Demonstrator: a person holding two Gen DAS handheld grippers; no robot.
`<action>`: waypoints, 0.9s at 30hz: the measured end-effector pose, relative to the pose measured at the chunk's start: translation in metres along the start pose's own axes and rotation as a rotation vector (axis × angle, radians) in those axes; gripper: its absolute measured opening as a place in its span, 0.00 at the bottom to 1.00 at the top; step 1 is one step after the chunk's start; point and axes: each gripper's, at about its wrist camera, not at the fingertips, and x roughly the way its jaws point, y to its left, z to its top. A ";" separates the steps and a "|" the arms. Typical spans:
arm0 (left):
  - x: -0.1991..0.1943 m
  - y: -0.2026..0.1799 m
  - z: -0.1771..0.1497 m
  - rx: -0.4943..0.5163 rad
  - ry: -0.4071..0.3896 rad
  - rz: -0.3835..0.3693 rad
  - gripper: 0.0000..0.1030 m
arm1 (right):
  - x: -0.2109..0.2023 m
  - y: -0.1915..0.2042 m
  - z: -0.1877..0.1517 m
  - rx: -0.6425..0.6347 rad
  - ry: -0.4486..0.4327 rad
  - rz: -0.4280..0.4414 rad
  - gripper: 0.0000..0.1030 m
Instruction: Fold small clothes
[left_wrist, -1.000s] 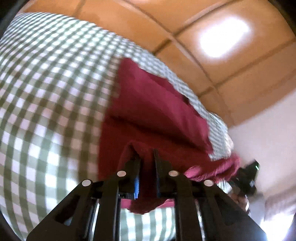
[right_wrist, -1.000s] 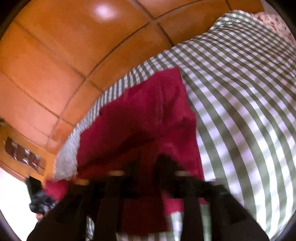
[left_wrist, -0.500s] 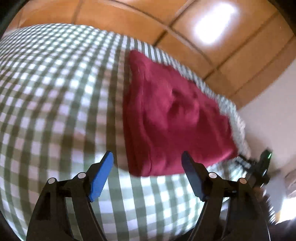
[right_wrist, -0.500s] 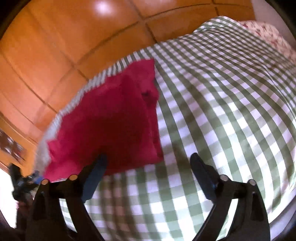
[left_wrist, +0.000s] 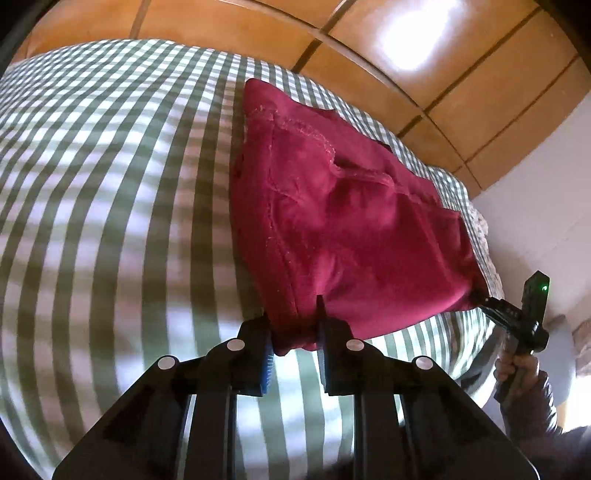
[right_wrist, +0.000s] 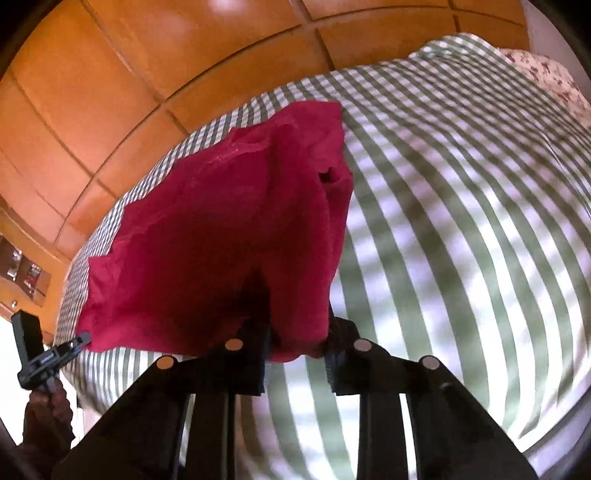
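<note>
Count: 1 red garment (left_wrist: 347, 229) (right_wrist: 221, 251), folded, only one. 1 bed w/ green-white check cover (left_wrist: 110, 184) (right_wrist: 461, 221). 1 floral pillow (right_wrist: 546, 77) at the far corner. 2 grippers: left gripper (left_wrist: 295, 332) and right gripper (right_wrist: 297, 343), 2 jaws each, so 4 jaws total. 2 hands (left_wrist: 517, 373) (right_wrist: 46, 410), one per gripper handle. Wood wall panels (left_wrist: 369, 55): several, approx. count only.
</note>
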 end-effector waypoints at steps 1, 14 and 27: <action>-0.007 0.000 -0.009 0.007 0.010 -0.006 0.18 | -0.007 -0.002 -0.010 -0.004 0.014 0.003 0.21; -0.047 0.013 -0.049 -0.015 -0.005 0.052 0.65 | -0.056 -0.003 -0.038 -0.034 -0.037 -0.058 0.45; -0.038 0.007 -0.002 0.073 -0.127 0.172 0.76 | 0.004 0.038 0.014 -0.175 -0.140 -0.198 0.32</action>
